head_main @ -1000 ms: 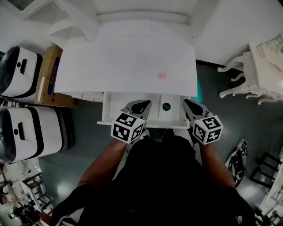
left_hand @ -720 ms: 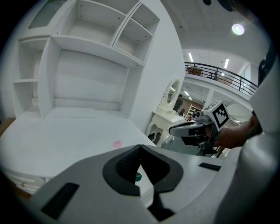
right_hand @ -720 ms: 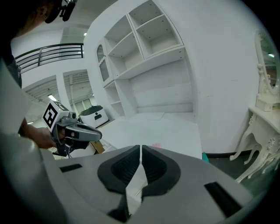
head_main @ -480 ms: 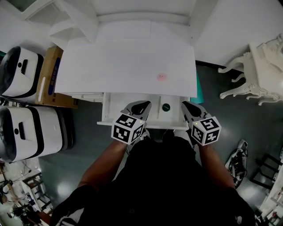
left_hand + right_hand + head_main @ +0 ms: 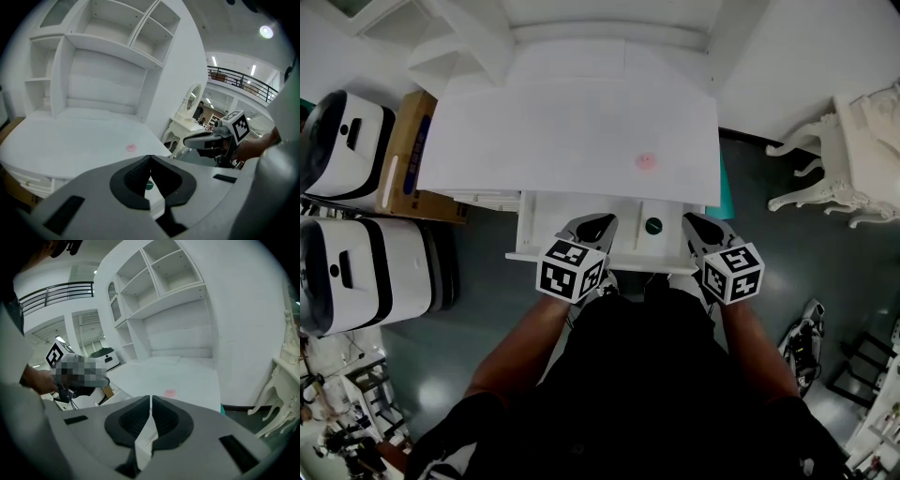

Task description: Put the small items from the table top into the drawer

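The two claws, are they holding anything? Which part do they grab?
Nothing is held. The left claw and the right claw are both shut and empty, above the open drawer.

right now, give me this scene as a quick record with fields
table top: white, one pink item on it
drawer: open, green item inside
left claw: shut, empty, above the drawer
right claw: shut, empty, above the drawer's right end
task status: pink item not yet in the drawer
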Available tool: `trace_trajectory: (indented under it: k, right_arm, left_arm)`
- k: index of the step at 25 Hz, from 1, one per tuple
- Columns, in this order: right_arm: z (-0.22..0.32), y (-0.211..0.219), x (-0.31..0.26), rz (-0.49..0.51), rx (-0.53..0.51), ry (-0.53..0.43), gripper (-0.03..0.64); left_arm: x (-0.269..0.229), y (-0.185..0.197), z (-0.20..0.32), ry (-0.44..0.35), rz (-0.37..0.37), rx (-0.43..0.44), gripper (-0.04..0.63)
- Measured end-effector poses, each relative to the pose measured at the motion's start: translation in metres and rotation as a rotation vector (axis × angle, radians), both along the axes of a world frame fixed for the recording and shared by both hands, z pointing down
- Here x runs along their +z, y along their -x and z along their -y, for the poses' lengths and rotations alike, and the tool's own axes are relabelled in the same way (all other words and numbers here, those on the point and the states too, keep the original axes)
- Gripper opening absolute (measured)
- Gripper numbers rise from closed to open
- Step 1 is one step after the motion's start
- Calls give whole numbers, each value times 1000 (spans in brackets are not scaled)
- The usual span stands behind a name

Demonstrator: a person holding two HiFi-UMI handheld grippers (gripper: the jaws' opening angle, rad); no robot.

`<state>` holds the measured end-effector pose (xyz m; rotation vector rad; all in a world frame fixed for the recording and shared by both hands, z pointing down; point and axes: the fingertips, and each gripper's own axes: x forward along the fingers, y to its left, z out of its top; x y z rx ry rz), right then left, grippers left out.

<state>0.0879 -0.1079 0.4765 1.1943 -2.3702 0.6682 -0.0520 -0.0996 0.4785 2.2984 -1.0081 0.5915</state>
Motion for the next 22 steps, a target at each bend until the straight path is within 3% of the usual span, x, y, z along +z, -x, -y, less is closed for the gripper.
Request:
trace_trajectory:
  k: [11,22]
  right_arm:
    - [62,23,32,-209,-110,-89,35]
    - [118,46,97,-319,-171,-23,35]
  left_arm:
    - [12,19,-9,32,13,-33,4]
    - [36,29,-15,107,24,-74,3]
